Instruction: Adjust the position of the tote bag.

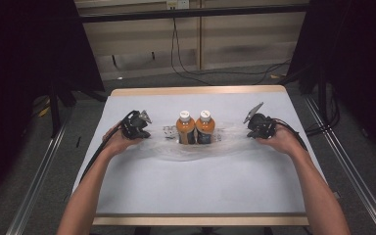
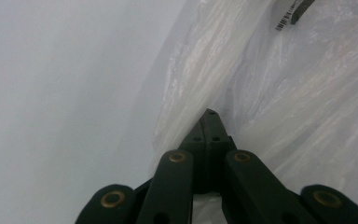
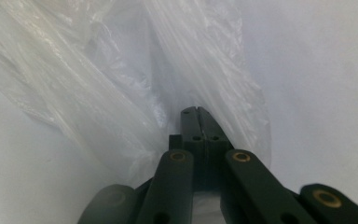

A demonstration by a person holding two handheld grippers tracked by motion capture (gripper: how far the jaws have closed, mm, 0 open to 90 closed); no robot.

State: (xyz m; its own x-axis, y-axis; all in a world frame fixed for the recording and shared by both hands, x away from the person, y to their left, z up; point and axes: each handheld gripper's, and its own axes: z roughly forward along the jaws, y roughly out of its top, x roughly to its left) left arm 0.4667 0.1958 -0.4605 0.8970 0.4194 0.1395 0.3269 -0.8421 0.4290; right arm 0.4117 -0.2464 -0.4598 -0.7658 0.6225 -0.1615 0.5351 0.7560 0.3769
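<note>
Two orange drink bottles (image 1: 195,128) stand inside a clear plastic bag (image 1: 225,134); we clamp its ends with left hand-held gripper (image 2: 209,116) and right hand-held gripper (image 3: 196,114), stretching it taut.

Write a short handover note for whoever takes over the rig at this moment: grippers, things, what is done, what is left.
Left gripper: shut on the clear plastic bag, at its left end.
Right gripper: shut on the bag's right end.
Two orange bottles stand upright side by side at mid-table, amid the bag's film; whether they sit inside it or on it I cannot tell.
Done: both ends gripped, bag stretched sideways.
Left: probably finish bagging the bottles or lift the bag.
</note>
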